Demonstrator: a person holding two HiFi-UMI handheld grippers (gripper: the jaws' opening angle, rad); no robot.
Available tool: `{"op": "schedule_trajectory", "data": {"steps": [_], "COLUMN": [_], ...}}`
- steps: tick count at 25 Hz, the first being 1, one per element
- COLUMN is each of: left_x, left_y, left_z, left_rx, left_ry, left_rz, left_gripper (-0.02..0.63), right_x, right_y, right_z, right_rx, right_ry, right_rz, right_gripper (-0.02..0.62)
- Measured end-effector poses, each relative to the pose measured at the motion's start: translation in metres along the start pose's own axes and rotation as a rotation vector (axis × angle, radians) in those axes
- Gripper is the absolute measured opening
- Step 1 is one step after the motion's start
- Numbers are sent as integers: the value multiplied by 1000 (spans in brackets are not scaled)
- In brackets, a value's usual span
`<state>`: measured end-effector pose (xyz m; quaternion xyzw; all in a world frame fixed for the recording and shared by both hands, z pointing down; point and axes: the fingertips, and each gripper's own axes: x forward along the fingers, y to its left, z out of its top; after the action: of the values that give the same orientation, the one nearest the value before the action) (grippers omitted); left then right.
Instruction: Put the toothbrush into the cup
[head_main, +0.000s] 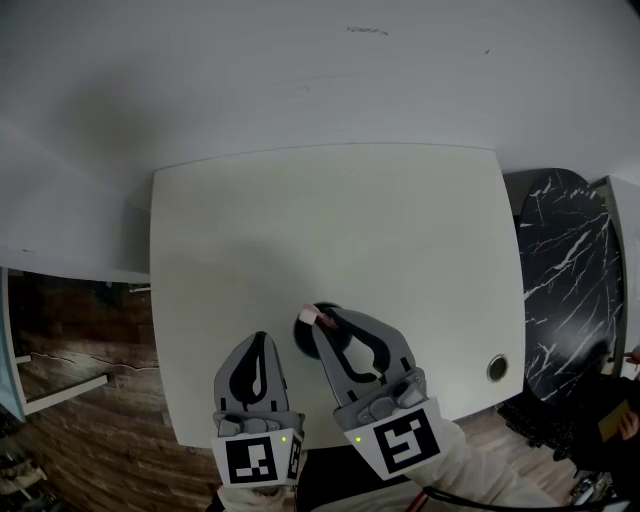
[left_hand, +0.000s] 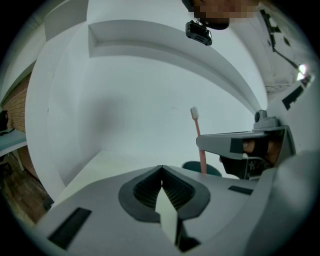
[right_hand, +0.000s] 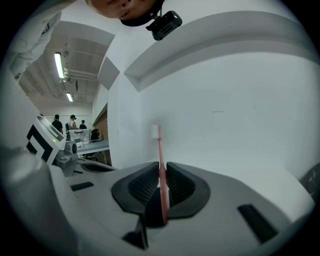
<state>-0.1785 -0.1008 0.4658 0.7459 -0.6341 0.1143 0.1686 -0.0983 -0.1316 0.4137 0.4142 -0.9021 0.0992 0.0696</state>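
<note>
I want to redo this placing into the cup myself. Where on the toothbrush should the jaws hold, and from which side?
Clamp the toothbrush on its slim handle, about mid-length, coming in level from the side, as the right gripper does. It stands upright, bristles up, so this probably leaves the lower end free to enter the cup.

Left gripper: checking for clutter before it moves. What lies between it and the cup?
Nothing: only bare white table separates the left gripper from the dark cup, as the head view shows.
</note>
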Motion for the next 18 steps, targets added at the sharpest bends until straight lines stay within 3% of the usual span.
{"op": "schedule_trajectory", "data": {"steps": [18], "left_x": [3], "left_y": [-11], "left_z": [-9], "left_rx": [0], "left_ry": [8], "left_rz": [-12], "left_gripper": [11], "right_x": [-8], "right_y": [-11], "right_z": [-24], "right_rx": [-25], "right_ry": [58], "right_rz": [-27], "right_gripper": [51]}}
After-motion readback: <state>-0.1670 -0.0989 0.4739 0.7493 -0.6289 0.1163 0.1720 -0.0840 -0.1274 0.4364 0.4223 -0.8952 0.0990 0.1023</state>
